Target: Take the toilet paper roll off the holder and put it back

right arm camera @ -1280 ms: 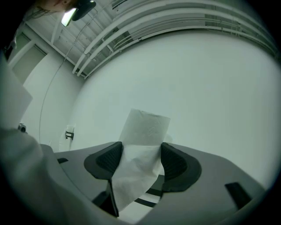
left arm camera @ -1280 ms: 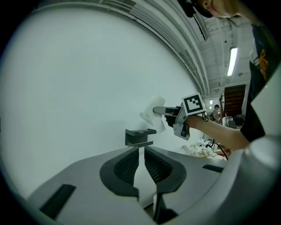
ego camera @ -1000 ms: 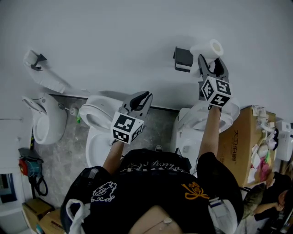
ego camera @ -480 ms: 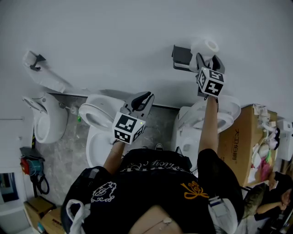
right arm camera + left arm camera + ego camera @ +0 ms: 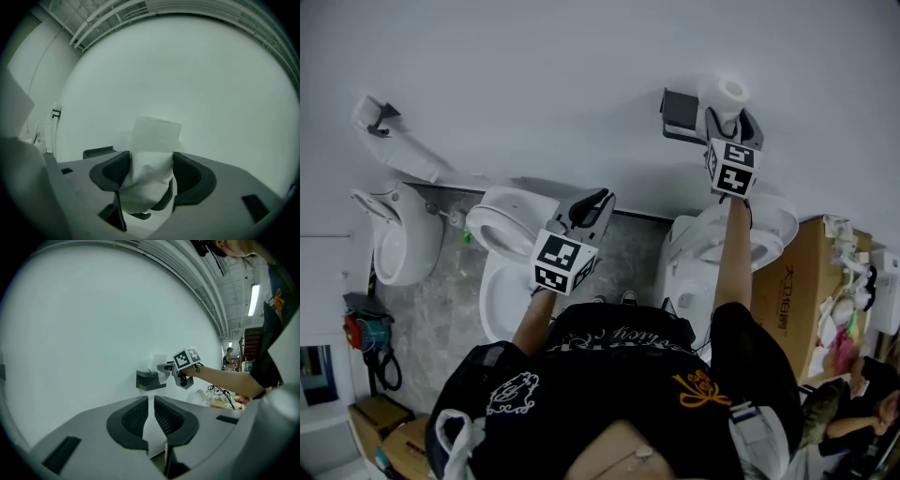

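In the head view my right gripper (image 5: pixel 729 118) is raised at the white wall, shut on the white toilet paper roll (image 5: pixel 731 91). The roll sits just right of the dark grey holder (image 5: pixel 682 114); whether they touch I cannot tell. In the right gripper view both pads press the soft roll (image 5: pixel 154 150), and the holder (image 5: pixel 98 152) shows low on the left. My left gripper (image 5: pixel 596 199) hangs lower over the toilets, shut and empty. In the left gripper view its jaws (image 5: pixel 151 400) point at the holder (image 5: pixel 151 379) and the right gripper (image 5: pixel 165 367).
Three white toilets stand along the wall: one at the left (image 5: pixel 398 246), one under my left arm (image 5: pixel 511 234), one under my right arm (image 5: pixel 703 253). A cardboard box (image 5: pixel 792 291) with clutter stands at the right. A red tool (image 5: pixel 358 333) lies at the left floor.
My right gripper has moved up the picture towards the wall with the roll and rolled its wrist, so the roll's open end now faces up. The left gripper has stayed in place.
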A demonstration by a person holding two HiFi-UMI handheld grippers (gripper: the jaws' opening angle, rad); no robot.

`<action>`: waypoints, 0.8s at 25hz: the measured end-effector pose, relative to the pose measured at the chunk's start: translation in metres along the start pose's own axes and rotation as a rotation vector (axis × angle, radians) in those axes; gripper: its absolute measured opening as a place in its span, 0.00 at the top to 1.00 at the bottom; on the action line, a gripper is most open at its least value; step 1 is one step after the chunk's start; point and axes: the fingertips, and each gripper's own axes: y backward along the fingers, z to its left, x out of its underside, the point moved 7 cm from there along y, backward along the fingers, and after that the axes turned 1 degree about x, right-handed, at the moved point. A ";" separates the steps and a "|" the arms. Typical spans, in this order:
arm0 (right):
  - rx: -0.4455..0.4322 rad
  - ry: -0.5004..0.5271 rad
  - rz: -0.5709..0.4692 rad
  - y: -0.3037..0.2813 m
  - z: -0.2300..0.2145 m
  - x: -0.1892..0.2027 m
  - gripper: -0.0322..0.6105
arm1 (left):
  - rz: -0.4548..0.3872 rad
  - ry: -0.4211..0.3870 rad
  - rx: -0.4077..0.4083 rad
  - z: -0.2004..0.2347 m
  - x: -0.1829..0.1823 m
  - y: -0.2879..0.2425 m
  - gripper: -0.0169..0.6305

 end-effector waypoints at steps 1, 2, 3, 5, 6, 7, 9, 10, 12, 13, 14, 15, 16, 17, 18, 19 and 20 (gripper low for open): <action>-0.008 -0.012 -0.005 0.001 0.000 0.000 0.49 | 0.001 0.000 0.001 0.000 0.001 0.001 0.91; -0.016 -0.025 -0.013 0.003 0.001 -0.001 0.48 | 0.001 0.000 0.002 -0.001 0.001 0.002 0.91; -0.023 -0.038 -0.021 0.005 0.001 -0.002 0.46 | 0.002 0.000 0.004 -0.001 0.001 0.003 0.91; -0.031 -0.051 -0.032 0.011 0.002 -0.005 0.44 | 0.003 0.000 0.009 -0.001 0.002 0.005 0.91; -0.033 -0.052 -0.035 0.015 0.003 -0.007 0.44 | 0.003 -0.001 0.012 -0.002 0.002 0.006 0.91; -0.034 -0.050 -0.038 0.019 0.004 -0.009 0.44 | 0.002 -0.002 0.015 -0.002 0.002 0.007 0.91; -0.034 -0.048 -0.046 0.029 0.004 -0.011 0.44 | -0.001 -0.002 0.023 -0.004 0.002 0.009 0.91; -0.037 -0.051 -0.051 0.035 0.005 -0.012 0.44 | -0.002 -0.002 0.027 -0.005 0.003 0.010 0.91; -0.054 -0.067 -0.060 0.048 0.008 -0.013 0.44 | -0.002 -0.002 0.038 -0.007 0.004 0.013 0.91; -0.066 -0.076 -0.063 0.055 0.011 -0.013 0.44 | -0.001 -0.001 0.044 -0.008 0.005 0.014 0.91; -0.078 -0.086 -0.064 0.062 0.015 -0.012 0.44 | -0.001 -0.001 0.050 -0.008 0.006 0.016 0.91; -0.087 -0.096 -0.064 0.070 0.019 -0.011 0.44 | 0.000 0.000 0.055 -0.009 0.007 0.018 0.91; -0.095 -0.105 -0.063 0.077 0.024 -0.010 0.44 | 0.000 -0.001 0.062 -0.010 0.007 0.020 0.91; -0.102 -0.114 -0.060 0.084 0.028 -0.008 0.44 | 0.001 -0.001 0.068 -0.011 0.008 0.021 0.91; -0.108 -0.122 -0.055 0.091 0.032 -0.006 0.44 | 0.001 -0.001 0.075 -0.011 0.009 0.023 0.91; -0.114 -0.128 -0.050 0.098 0.037 -0.003 0.44 | 0.001 -0.001 0.081 -0.012 0.009 0.025 0.91; -0.119 -0.135 -0.044 0.105 0.042 0.000 0.44 | 0.002 0.000 0.087 -0.012 0.011 0.028 0.91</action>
